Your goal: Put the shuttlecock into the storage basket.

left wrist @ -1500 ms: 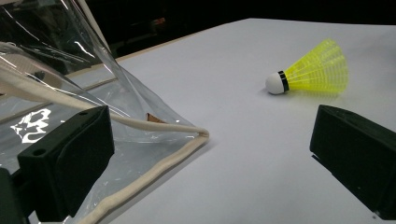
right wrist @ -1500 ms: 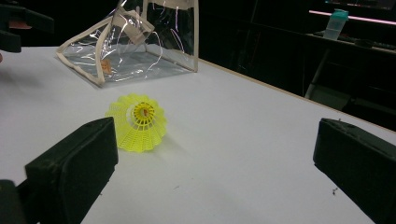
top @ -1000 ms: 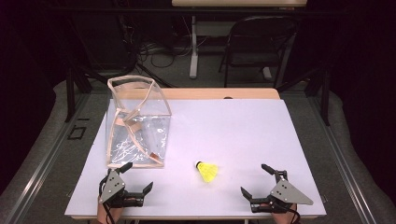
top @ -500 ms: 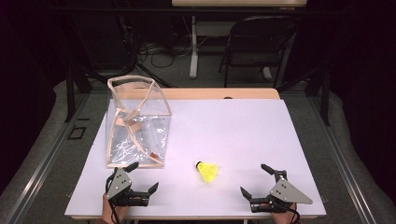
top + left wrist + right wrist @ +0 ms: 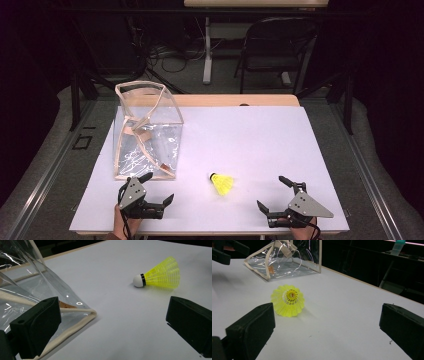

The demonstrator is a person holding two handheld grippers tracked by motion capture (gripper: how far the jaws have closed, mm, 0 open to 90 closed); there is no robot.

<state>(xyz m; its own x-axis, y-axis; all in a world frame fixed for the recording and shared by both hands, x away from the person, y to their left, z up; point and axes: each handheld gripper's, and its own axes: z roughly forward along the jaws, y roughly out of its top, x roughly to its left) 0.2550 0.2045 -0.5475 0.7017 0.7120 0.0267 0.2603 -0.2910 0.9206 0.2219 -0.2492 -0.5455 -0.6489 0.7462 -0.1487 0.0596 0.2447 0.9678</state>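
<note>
The left gripper (image 5: 152,192) has turned toward the shuttlecock (image 5: 222,183); both grippers' fingers wide over the white table (image 5: 250,140).

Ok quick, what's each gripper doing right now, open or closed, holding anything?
Left gripper: open, holding nothing, beside the clear bag.
Right gripper: open, holding nothing, fingers apart, near the yellow shuttlecock.

shuttlecock (image 5: 222,183): yellow plastic mesh skirt, smooth white tip
bag (image 5: 146,131): clear glossy plastic, cloth-edged
counter (image 5: 250,145): matt white
</note>
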